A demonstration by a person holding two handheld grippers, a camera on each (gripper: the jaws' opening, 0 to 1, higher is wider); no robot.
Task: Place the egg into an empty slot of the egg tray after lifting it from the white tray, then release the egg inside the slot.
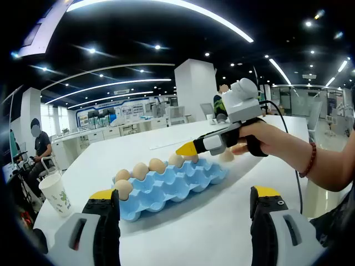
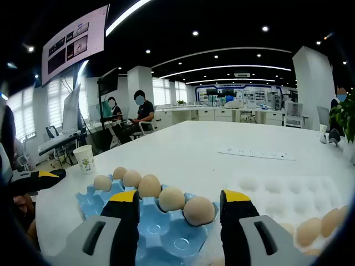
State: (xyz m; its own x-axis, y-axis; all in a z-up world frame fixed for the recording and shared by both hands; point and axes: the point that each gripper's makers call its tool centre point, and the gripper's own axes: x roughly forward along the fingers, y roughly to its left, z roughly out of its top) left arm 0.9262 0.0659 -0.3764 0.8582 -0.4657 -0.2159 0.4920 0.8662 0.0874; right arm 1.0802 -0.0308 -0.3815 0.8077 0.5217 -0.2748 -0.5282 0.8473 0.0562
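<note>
Brittle, light, smooth eggs (image 2: 310, 230) at lower right in white tray (image 2: 288, 194); best pinched gently across the middle. Right tool (image 2: 180, 213) wide open over blue egg tray (image 2: 166, 235), left tool (image 1: 186, 213) open too, both holding nothing.

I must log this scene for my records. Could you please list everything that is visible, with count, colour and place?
blue moulded egg tray: one, blue, on the table, under the right gripper.
tan eggs: five visible in the right gripper view, tan, one row in the blue tray.
white moulded tray: one, white, beside the blue tray; some tan eggs at its edge.
white paper cup: one, white with green print, near the table edge.
white table: one, white.
seated people: two, background.
right gripper: open, yellow-tipped fingers, over the blue tray.
left gripper: open.
</note>
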